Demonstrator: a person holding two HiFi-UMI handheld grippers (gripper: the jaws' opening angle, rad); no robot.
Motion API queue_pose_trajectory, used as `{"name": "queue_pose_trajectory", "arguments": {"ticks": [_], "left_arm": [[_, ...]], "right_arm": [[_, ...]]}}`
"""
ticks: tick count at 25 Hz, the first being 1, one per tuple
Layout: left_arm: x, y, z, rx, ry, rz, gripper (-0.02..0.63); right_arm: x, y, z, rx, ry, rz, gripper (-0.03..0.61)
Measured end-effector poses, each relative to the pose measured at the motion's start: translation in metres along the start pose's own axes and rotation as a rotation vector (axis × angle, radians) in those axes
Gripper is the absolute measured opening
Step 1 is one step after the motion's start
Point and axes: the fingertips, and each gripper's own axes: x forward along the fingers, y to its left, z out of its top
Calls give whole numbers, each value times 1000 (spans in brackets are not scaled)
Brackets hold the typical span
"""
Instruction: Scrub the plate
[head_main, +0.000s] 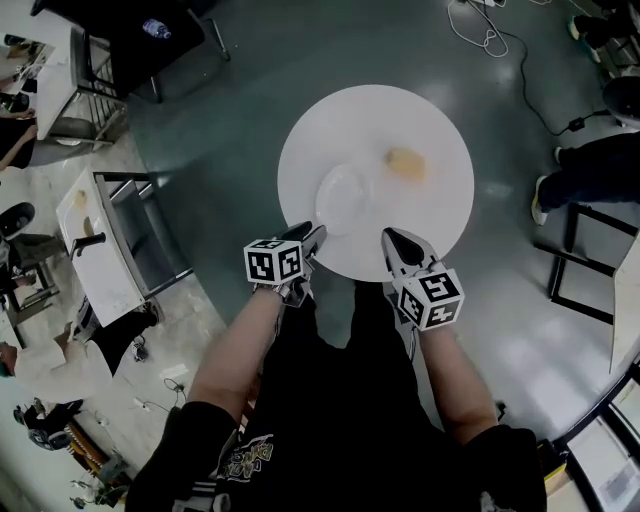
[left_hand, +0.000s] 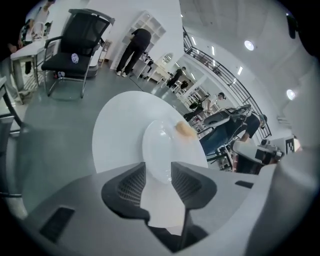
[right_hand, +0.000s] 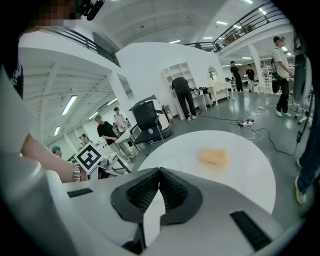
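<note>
My left hand-held gripper (head_main: 312, 236) is open and empty; my right hand-held gripper (head_main: 393, 240) is shut and empty. The plate (head_main: 345, 195) looks hard, slippery, breakable. I'd pinch its 6 o'clock rim.

A round white tabletop (head_main: 330, 125) carries a glossy white round plate (head_main: 345, 197) near its middle, with a small yellow sponge (head_main: 406, 164) lying close beside it.
</note>
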Motion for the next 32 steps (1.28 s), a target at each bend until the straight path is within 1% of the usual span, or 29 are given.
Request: {"name": "queue_pose_trajectory", "arguments": {"ticks": [5,9,13,19,23,32], "left_arm": [[12,4,4,-22,1,-2,150],[14,8,9,-35,-8,-3,150],[20,13,18,-32,-6,-12,150],[25,16,19,-40,-4,-27,150],[27,14,19,-50,-5,-40,150],[31,15,18,-58,-8,-91,150]], "right_arm": [[9,-10,-15,17,35,1,20],[23,-23,-32,70,69,-1,21],[46,-38,-41,154,94,20,23],[70,-44,-55,281,123,56,28],[79,-43,-62,331,153,79,86],[99,-47,-79,481,175,87,95]]}}
